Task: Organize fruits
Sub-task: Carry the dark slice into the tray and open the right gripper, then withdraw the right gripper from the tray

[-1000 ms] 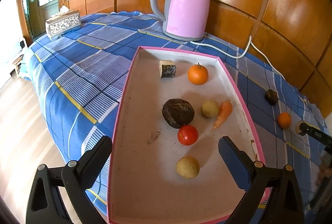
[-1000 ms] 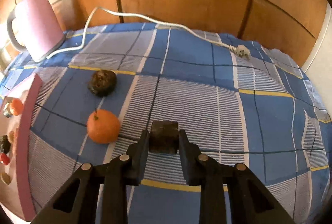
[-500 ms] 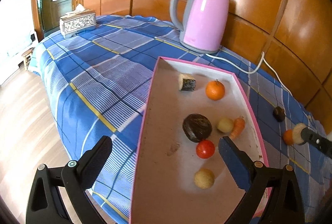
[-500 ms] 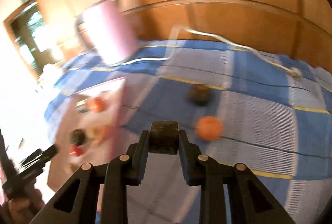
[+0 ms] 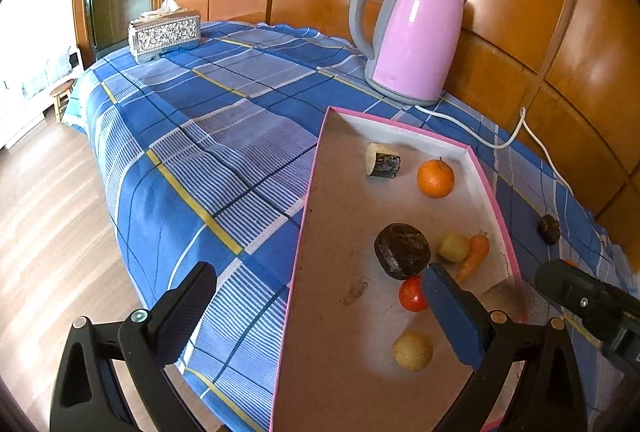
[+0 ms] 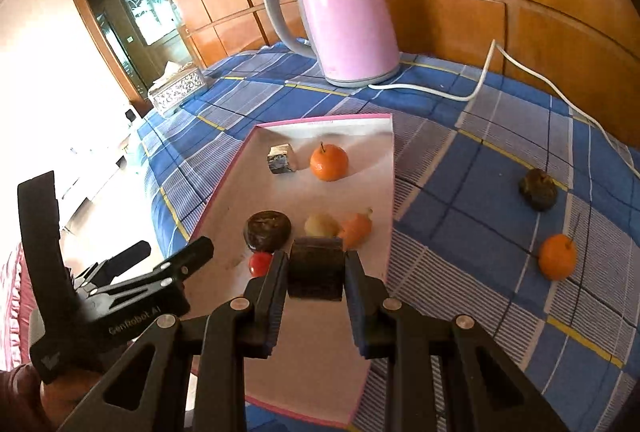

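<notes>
The right gripper (image 6: 316,272) is clamping a dark chunk (image 6: 316,268) over the tray's (image 6: 390,168) near right edge. The left gripper (image 5: 316,306) is hanging wide open, empty, straddling the tray's left rim, bare cloth (image 5: 224,148) lying alongside.

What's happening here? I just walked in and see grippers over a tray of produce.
A person is sorting produce into a pink-rimmed tray. The right gripper is shut on a dark block-shaped piece above the tray's near end. The left gripper hangs open and empty at the tray's edge. An orange and a dark shrivelled fruit lie on the tablecloth.
</notes>
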The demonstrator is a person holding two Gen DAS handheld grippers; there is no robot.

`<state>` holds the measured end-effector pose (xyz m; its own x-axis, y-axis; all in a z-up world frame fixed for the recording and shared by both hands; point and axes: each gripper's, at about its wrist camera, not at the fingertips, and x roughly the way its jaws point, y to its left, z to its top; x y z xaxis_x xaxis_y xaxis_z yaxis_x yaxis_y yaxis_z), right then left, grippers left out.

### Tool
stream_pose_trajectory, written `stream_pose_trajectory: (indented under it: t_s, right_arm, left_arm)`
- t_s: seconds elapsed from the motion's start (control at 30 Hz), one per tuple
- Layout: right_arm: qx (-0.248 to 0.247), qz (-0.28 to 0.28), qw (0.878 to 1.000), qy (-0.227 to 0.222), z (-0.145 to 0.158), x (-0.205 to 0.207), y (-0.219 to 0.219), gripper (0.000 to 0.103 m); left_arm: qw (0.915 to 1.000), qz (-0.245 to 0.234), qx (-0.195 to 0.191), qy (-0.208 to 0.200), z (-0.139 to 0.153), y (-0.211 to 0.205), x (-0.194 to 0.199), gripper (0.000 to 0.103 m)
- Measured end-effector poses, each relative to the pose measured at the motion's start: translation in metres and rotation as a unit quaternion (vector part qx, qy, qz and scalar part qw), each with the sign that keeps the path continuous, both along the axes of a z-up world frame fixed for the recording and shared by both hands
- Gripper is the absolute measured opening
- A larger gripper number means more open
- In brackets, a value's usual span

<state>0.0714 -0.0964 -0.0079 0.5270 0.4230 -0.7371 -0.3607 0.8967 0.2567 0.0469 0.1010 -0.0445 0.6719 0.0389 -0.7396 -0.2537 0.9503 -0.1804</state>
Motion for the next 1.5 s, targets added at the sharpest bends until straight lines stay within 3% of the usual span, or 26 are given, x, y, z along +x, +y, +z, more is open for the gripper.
stream_pose_trajectory:
  t_s: [0.37, 0.97, 1.27, 1.5]
  right_arm:
    - [-0.003, -0.029, 1.0, -0.002, -0.003, -0.004, -0.006, 0.029]
    - [-0.022, -0.143, 0.989, -0.008, -0.011, -0.025, -0.064, 0.032]
    - [-0.019, -0.231, 0.973, 0.008, -0.024, -0.034, -0.117, 0.032]
    - [-0.025, -0.289, 0.957, 0.017, -0.032, -0.047, -0.153, 0.034]
  left_arm:
    - [0.9999, -0.012, -0.002, -0.003, 0.002, -0.005, -0.001, 0.103]
    - [0.9969, -0.076, 0.008, -0.018, 0.012, -0.036, -0.007, 0.103]
    - [0.9898, -0.135, 0.023, -0.04, 0.026, -0.065, -0.009, 0.103]
    - [0.984, -0.174, 0.013, -0.037, 0.034, -0.086, -0.003, 0.103]
